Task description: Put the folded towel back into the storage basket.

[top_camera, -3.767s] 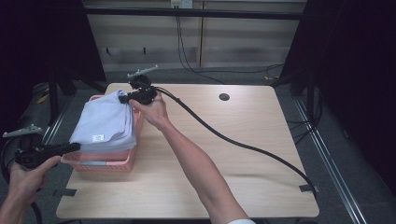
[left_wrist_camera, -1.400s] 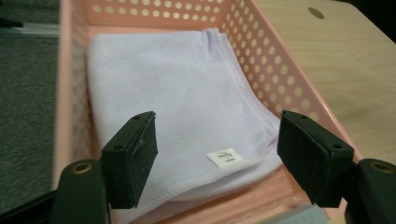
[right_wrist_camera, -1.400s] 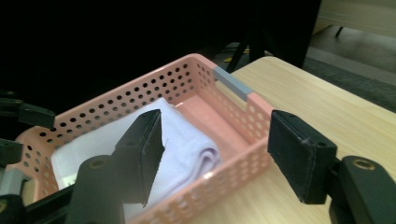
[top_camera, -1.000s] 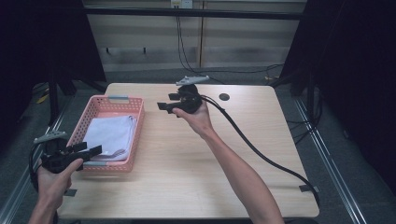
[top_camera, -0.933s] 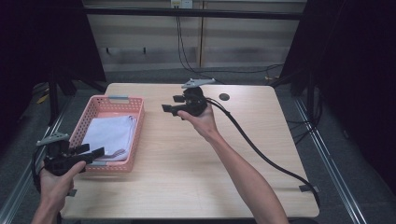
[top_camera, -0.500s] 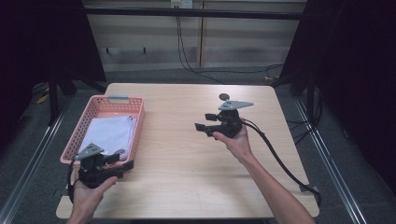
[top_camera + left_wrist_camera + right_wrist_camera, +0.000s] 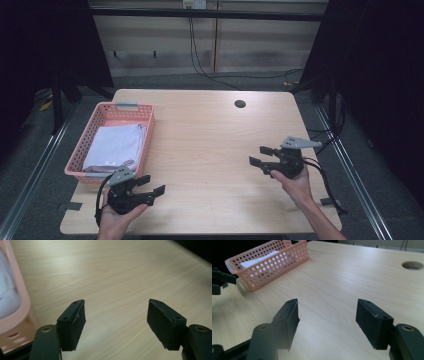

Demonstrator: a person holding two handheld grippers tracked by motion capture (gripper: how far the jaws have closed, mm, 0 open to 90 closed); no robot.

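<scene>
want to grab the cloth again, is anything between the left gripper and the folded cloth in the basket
Only the basket's own pink wall. The left gripper, jaws open, sits beside the basket's near corner, so it must go over the rim to reach the folded cloth. Nothing lies on the cloth.

A pale wooden table (image 7: 210,135) with rounded corners stands in the middle of a dim room, its grain running lengthwise and a round cable hole (image 7: 240,104) cut near the far edge. Light falls mainly on the tabletop and the strip behind it; everything to the sides sinks into shadow. Black curtains (image 7: 45,45) hang on the left and right. The back wall (image 7: 210,40) is panelled in light boards with a dark horizontal rail (image 7: 210,12) across the top, and black cables (image 7: 200,55) drop down it to the floor. The floor (image 7: 30,170) is grey carpet, crossed on both sides by metal rails (image 7: 35,165) running towards the wall.
</scene>
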